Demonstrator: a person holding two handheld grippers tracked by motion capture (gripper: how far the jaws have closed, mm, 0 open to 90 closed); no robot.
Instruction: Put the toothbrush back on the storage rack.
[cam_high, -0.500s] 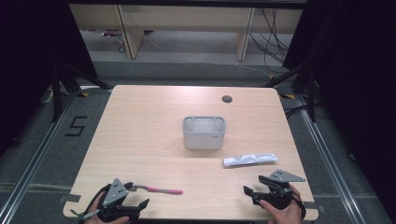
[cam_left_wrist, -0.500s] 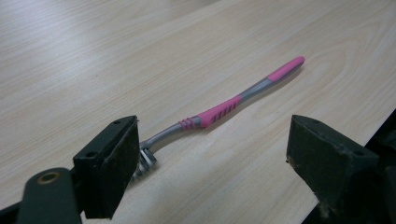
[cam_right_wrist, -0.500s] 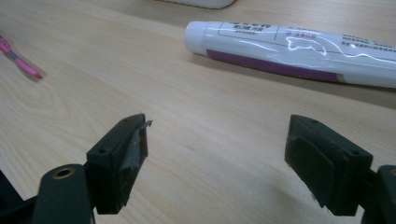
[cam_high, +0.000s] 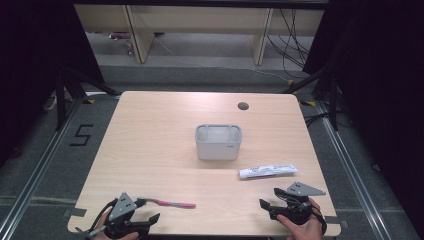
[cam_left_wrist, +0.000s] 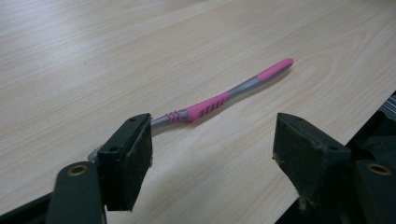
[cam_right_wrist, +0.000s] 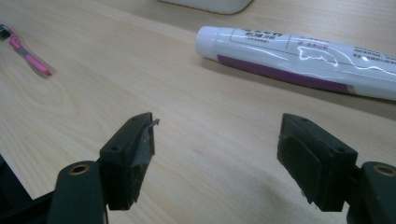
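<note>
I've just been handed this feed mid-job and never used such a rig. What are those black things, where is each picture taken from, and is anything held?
A person holds a two-jaw tool in each hand: the left gripper and the right gripper. One picture looks down from above the table; the other two come from cameras riding on each gripper, looking along its jaws. On the table lie a pink toothbrush, a toothpaste tube and a grey holder. Both grippers are open and hold nothing.

A black "5" marks the floor.
</note>
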